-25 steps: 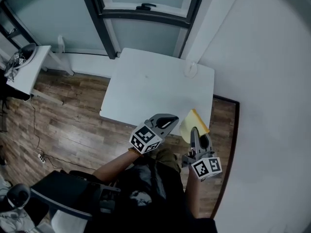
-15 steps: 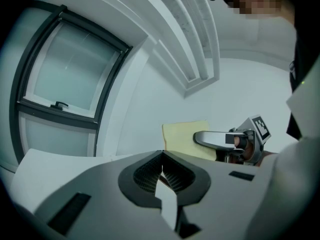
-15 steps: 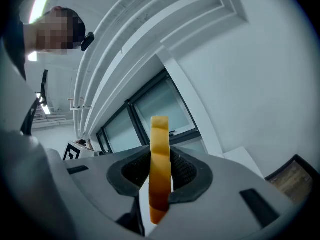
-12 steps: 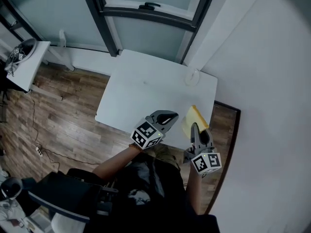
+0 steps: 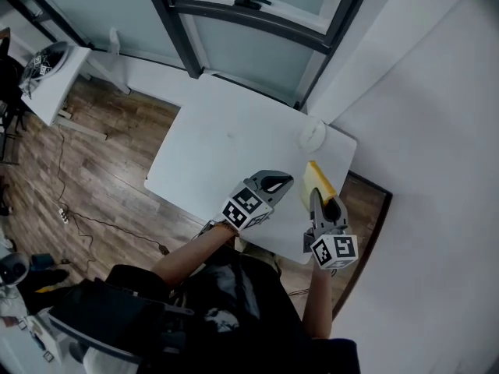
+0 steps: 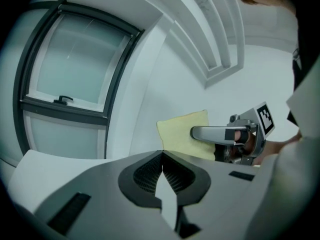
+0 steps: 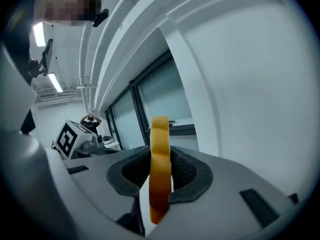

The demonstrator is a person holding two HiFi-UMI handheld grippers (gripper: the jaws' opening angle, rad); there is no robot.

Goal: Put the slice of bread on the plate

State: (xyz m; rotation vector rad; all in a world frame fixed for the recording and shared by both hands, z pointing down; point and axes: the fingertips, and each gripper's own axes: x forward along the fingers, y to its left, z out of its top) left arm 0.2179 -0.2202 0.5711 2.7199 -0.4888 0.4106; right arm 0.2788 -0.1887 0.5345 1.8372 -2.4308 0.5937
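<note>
Head view: right gripper (image 5: 316,197) jaws clamp the bread (image 5: 320,179) on edge by its lower end, likely soft, light and crumbly, over the surface (image 5: 226,142) short of the plate (image 5: 313,134); left gripper (image 5: 282,180) jaws closed, empty.

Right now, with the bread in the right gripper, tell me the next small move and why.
Probably carry the right gripper forward toward the plate. Its jaws are clamped on the slice of bread, held on edge, and the plate sits empty near the far corner of the table, ahead of the gripper. Release only once above it.
</note>
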